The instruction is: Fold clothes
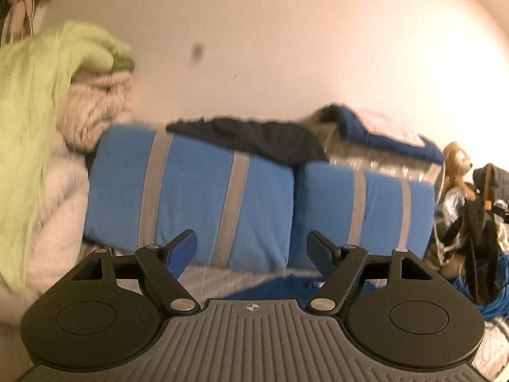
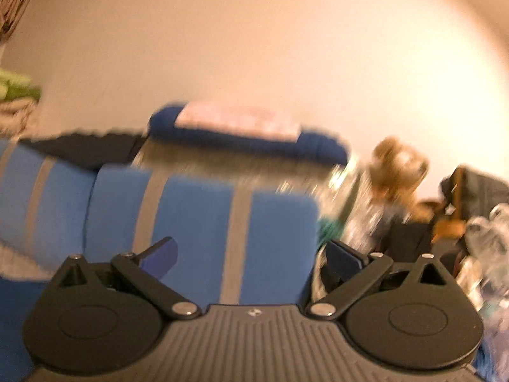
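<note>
Behind right tongs [image 2: 251,254]: blurred teddy [image 2: 397,165]

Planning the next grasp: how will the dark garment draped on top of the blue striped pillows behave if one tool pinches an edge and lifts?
The dark garment is probably floppy: it sags over the pillows, following their top edge. Likely light, since the pillows show no dent under it. A single pinch would probably leave it dangling and bunched, so a two-point grasp seems safer.
</note>
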Tool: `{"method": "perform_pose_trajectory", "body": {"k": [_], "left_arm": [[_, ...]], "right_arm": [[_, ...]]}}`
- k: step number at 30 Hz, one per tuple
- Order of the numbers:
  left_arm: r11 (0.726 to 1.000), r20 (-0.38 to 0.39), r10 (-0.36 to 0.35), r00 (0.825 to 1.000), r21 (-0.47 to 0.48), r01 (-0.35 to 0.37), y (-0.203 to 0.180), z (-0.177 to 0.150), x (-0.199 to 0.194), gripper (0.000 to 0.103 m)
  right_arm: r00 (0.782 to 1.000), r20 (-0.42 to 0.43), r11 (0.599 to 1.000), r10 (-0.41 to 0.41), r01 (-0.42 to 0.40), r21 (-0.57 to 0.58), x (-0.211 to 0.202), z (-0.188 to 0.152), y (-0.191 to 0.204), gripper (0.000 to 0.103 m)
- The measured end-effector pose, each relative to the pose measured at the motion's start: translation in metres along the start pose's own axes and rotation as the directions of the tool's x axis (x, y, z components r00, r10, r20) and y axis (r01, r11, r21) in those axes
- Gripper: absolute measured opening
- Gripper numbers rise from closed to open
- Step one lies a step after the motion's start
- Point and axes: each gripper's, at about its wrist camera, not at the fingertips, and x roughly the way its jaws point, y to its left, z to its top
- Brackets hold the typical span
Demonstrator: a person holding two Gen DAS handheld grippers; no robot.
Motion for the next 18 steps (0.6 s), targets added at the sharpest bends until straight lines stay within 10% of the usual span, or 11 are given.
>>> {"method": "perform_pose_trajectory", "body": {"k": [9,18], "left_arm": [[1.0,0.144,-0.014,0.989,0.013,0.013,-0.009,0.04,-0.061,0.076],[0.997,0.187,0.035,0.982,0.055,-0.046,-0.011,0.051,-0.147,0.081]], "right_arm": [[0.98,0.183,0.993,-0.082,0.065,0.096,-0.057,0.074,-0.039,0.103],[0.983,0.171,0.981,-0.065,0.031,0.19,-0.139,0.106,-0.087,0.103]]}}
